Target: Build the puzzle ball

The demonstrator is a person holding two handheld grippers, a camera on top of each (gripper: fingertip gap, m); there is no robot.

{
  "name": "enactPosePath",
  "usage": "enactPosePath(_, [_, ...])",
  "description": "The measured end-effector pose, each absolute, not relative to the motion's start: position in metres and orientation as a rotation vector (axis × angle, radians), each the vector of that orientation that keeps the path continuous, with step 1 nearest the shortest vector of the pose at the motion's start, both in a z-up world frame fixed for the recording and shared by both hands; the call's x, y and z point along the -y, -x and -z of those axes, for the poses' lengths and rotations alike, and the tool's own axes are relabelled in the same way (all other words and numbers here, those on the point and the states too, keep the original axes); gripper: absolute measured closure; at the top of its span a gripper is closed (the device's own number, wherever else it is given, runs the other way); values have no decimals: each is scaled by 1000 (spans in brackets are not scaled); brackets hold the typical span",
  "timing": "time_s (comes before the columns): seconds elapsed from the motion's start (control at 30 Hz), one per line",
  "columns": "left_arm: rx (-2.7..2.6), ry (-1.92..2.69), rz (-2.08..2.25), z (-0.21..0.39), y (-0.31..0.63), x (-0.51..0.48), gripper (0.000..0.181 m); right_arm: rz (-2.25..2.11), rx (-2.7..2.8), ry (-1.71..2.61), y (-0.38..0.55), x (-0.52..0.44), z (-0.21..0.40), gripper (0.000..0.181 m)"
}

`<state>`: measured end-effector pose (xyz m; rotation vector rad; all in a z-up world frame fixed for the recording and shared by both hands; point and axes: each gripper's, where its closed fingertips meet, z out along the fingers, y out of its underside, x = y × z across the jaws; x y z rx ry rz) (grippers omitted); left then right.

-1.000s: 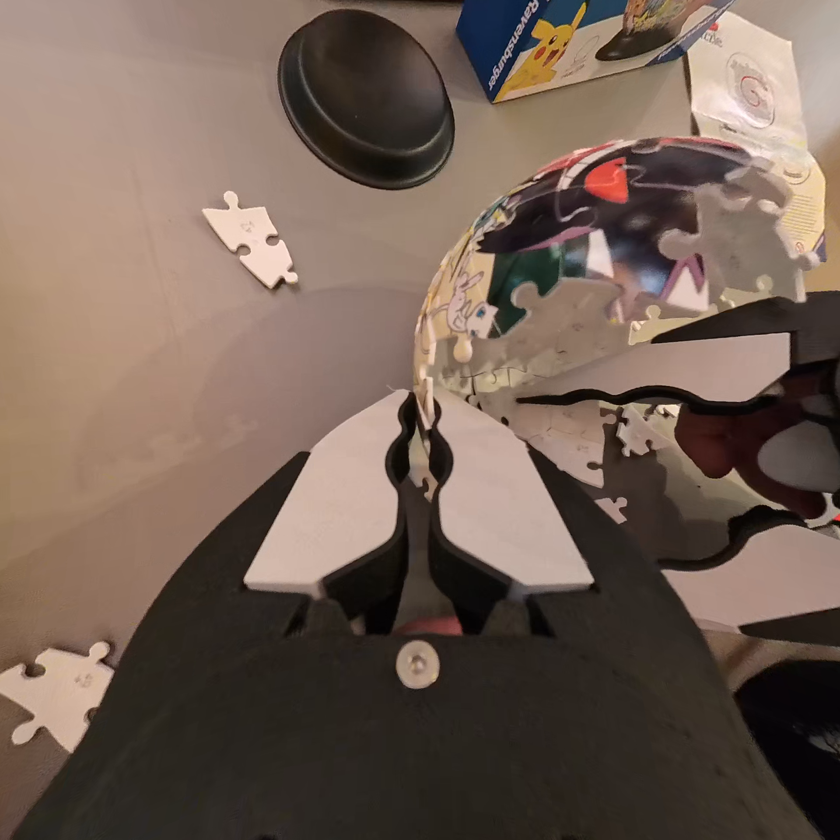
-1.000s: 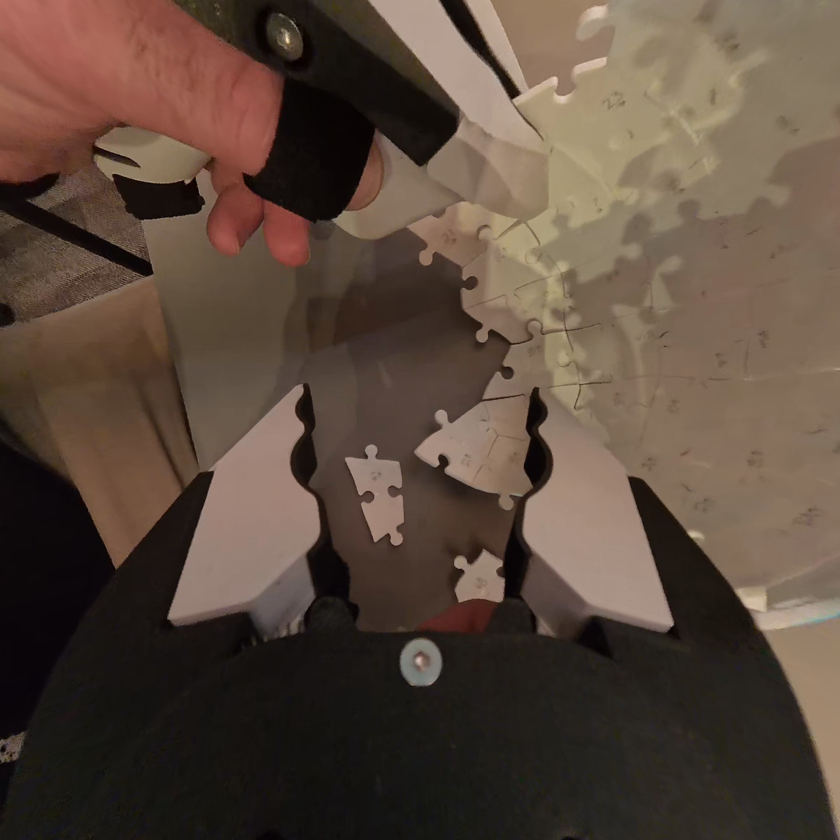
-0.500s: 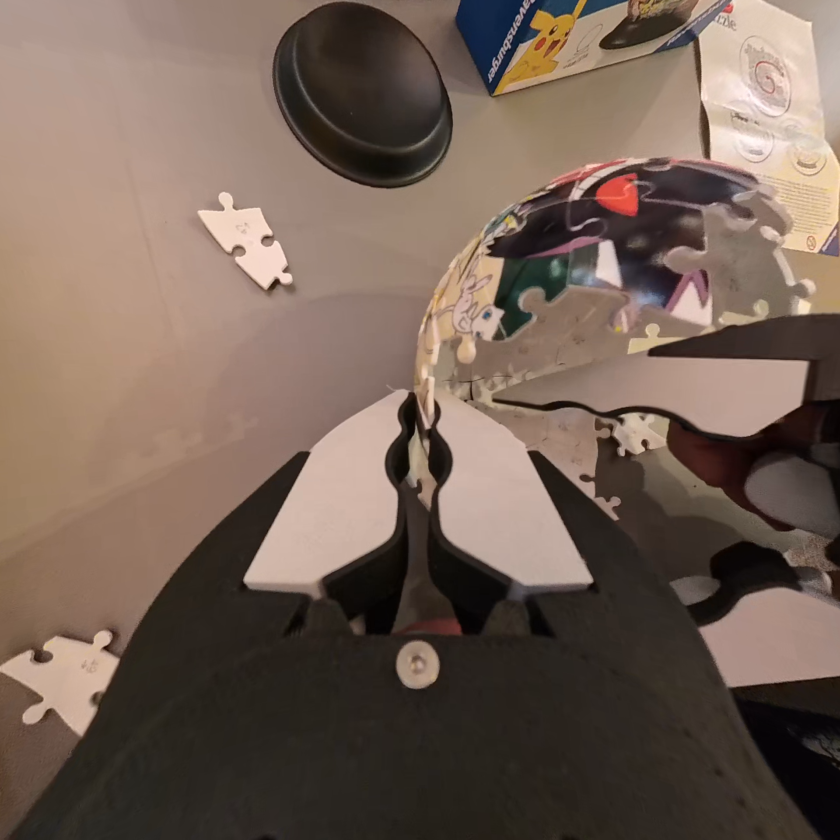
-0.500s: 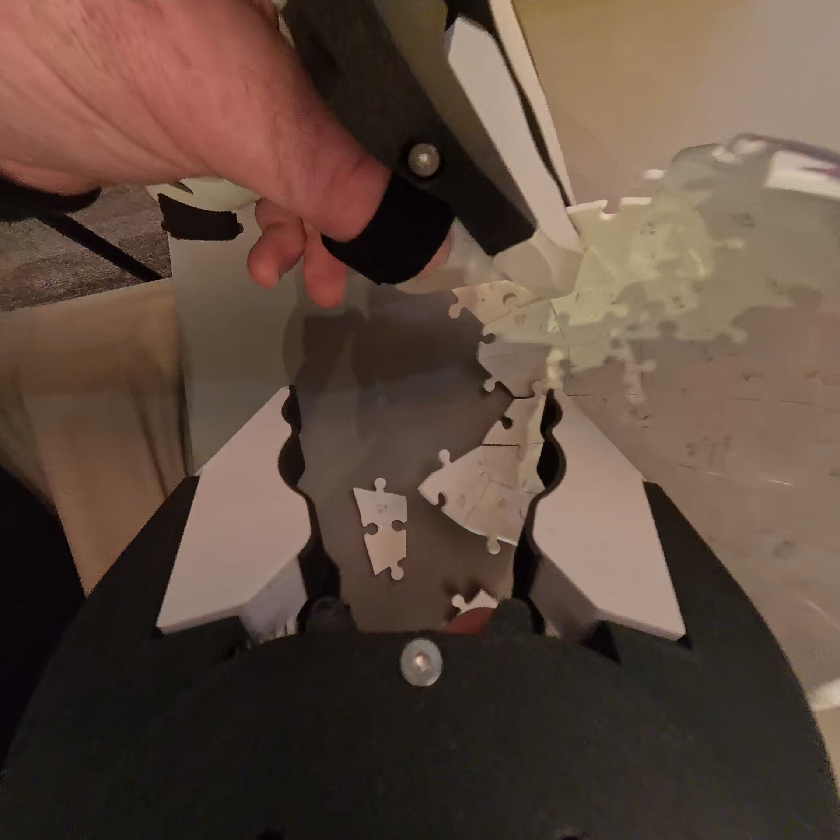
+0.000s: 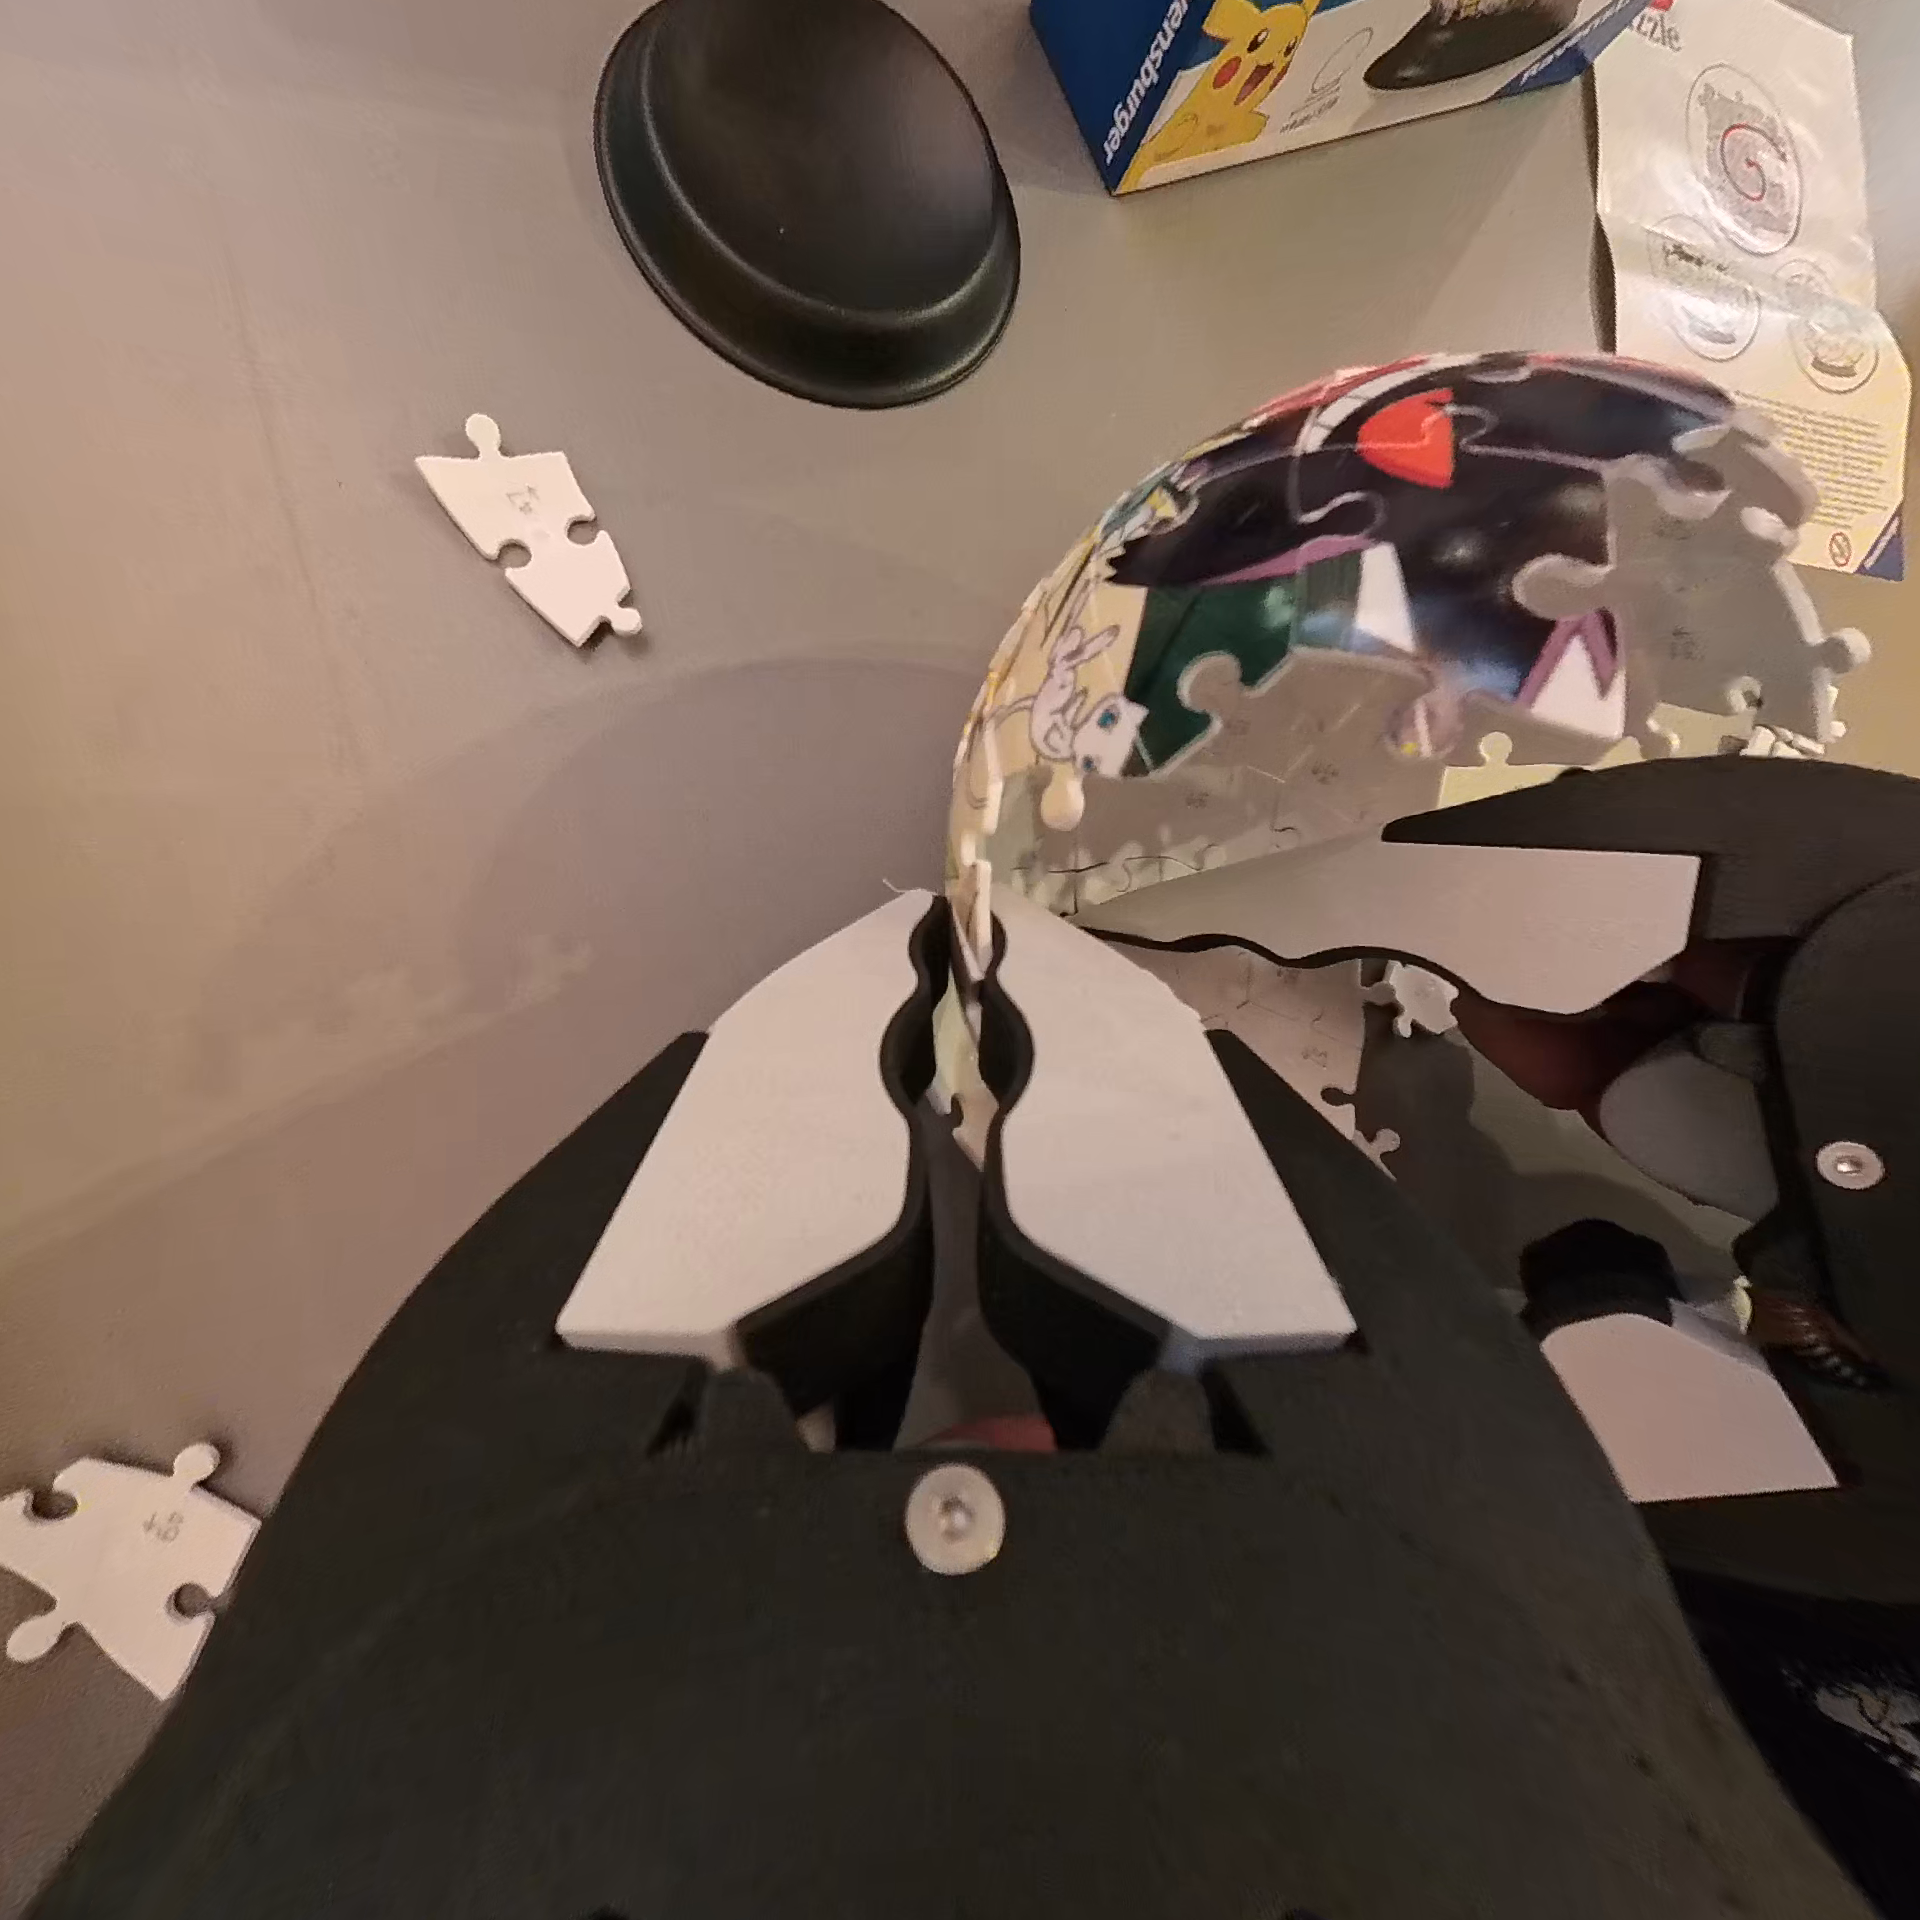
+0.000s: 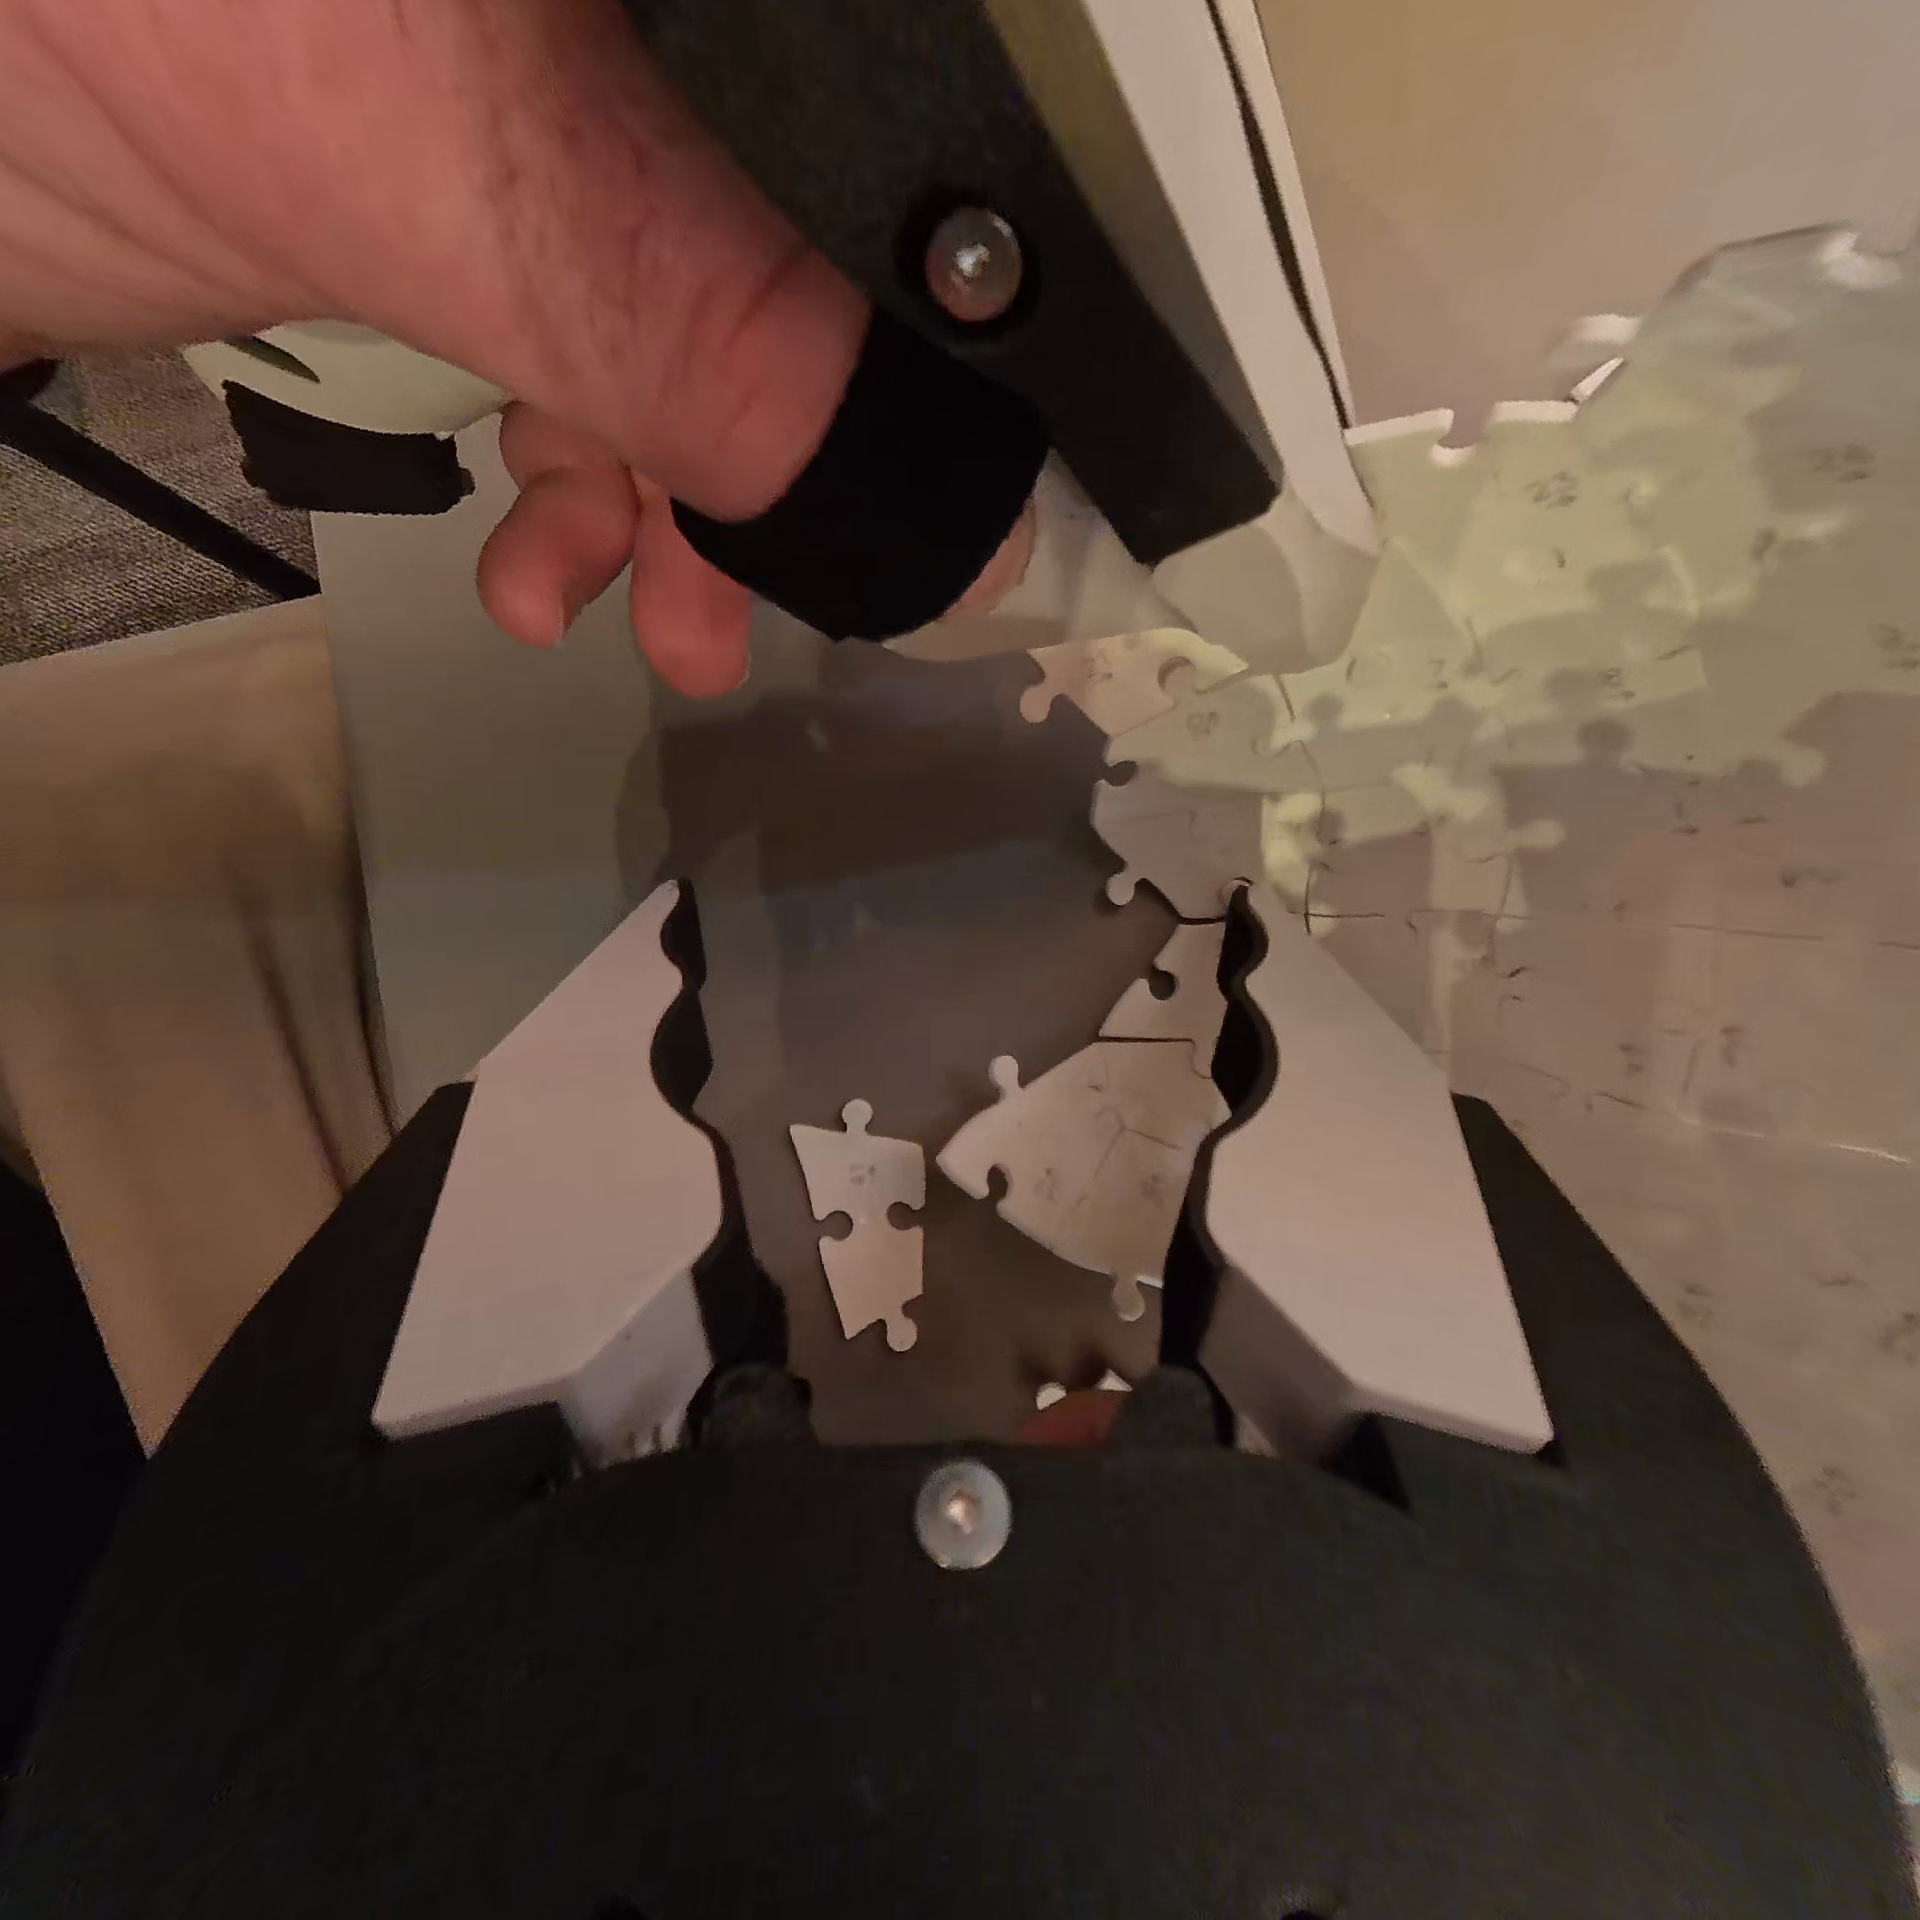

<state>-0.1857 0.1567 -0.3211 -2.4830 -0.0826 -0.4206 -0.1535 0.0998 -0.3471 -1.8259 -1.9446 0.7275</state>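
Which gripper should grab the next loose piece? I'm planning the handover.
Probably the right gripper: it is open, with a loose two-piece strip lying between its fingers. The left gripper is shut on the puzzle ball's rim.

puzzle ball (image 6: 1558, 935): far rim blurred, right part cut off | loose piece (image 5: 114, 1558): cropped at left edge

The ball (image 5: 1434, 582) sits right of the stand (image 5: 805, 192); the box (image 5: 1309, 83) lies behind it, a loose piece (image 5: 530, 530) to its left.
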Motion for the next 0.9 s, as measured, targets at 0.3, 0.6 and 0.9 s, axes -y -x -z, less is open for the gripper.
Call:
enactPosePath(0.3, [89,2483,421,323,186,-155,179,-730,1912,1829,155,-101,347,82])
enactPosePath(0.6, [100,2484,428,324,186,-155,179,-766,1920,1855,150,-97,346,86])
enactPosePath(0.9, [103,2481,429,322,185,-155,179,-768,1871,1865,153,-101,346,92])
